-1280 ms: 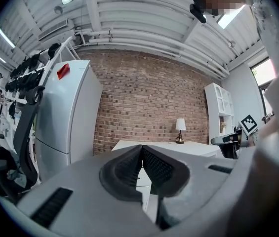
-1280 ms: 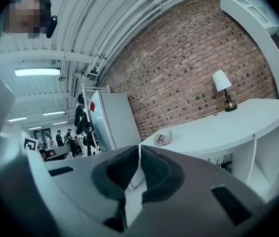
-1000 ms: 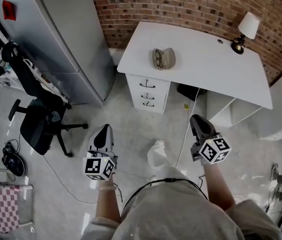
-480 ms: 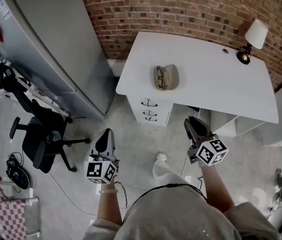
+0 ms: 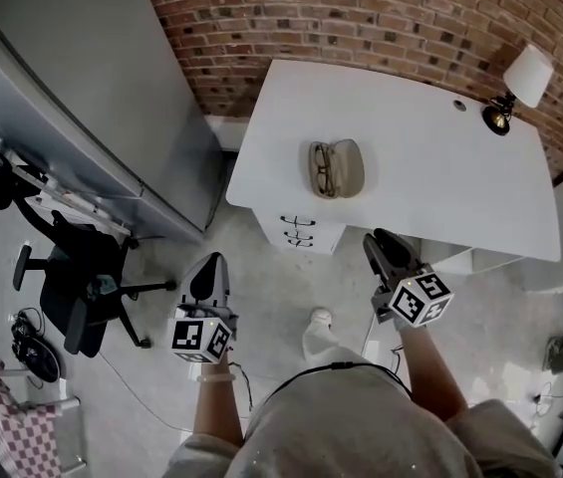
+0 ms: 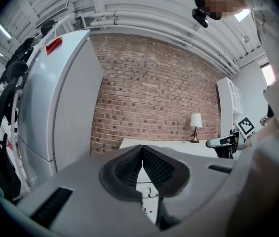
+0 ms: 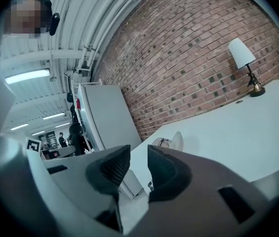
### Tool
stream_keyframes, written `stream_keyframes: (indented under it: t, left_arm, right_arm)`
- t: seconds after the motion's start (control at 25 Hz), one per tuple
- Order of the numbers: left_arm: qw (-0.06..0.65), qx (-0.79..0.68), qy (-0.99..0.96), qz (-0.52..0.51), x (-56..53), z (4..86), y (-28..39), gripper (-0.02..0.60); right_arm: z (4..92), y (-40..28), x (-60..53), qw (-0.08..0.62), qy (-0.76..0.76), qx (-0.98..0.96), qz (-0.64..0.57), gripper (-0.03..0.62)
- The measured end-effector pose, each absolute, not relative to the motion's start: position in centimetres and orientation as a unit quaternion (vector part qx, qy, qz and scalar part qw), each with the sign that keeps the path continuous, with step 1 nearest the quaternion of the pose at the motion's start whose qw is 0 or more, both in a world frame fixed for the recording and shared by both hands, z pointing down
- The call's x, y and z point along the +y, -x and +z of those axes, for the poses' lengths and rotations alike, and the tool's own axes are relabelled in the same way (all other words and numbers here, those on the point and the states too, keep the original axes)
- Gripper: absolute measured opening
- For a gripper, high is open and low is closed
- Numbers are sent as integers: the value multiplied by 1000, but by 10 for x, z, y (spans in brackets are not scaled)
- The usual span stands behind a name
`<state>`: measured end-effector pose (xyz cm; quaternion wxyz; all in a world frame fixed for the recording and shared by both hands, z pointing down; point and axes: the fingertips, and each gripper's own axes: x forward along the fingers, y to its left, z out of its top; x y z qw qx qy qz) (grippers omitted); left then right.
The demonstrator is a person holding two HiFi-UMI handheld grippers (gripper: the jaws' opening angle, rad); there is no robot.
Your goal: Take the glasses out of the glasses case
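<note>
My left tool [image 6: 141, 154] rides with its jaws pressed together on nothing. My right tool [image 7: 138, 162] has just been opening its jaws, which now stand apart with only air between them. Both point toward 12 o'clock, held above the floor [image 5: 261, 297] and short of the white table [image 5: 440, 177], touching nothing.

The glasses case [image 5: 337, 167] lies at 12 o'clock on the table's near left part, well apart from both tools. It is already open. The glasses [image 5: 322, 170] rest folded in the half on the 9 o'clock side, and the empty half lies at 3 o'clock.

As I judge it, the task proper has not begun. Nothing is gripped and the glasses are untouched. What is left is to close the gap to the table, take hold of the glasses, probably while steadying the case, and lift them clear.

A lamp [image 5: 520, 83] stands at the table's far corner, at 2 o'clock, well away from the case. Drawers [image 5: 301, 233] sit under the near edge, directly below the case. A brick wall [image 5: 361, 8] backs the table at 12 o'clock. A tall grey fridge [image 5: 82, 98] fills 10 o'clock, an office chair [image 5: 72, 287] sits at 9 o'clock and a checked cloth [image 5: 7, 421] lies at 8 o'clock. A cable [image 5: 132, 361] trails across the floor.

The tabletop around the case looks bare, so nothing appears to block the reach.
</note>
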<state>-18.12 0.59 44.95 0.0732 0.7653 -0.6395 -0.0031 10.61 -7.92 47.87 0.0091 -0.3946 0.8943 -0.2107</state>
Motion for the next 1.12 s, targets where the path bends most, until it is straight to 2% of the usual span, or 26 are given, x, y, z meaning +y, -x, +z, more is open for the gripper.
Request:
stream_keyframes:
  t: [0.52, 1.12]
  left_arm:
    - [80, -618, -782, -23, -82, 459, 185, 5]
    - [93, -530, -843, 13, -202, 467, 200, 5]
  right_arm:
    - [490, -71, -149, -17, 387, 896, -217, 115]
    - [517, -28, -213, -47, 452, 848, -275, 115]
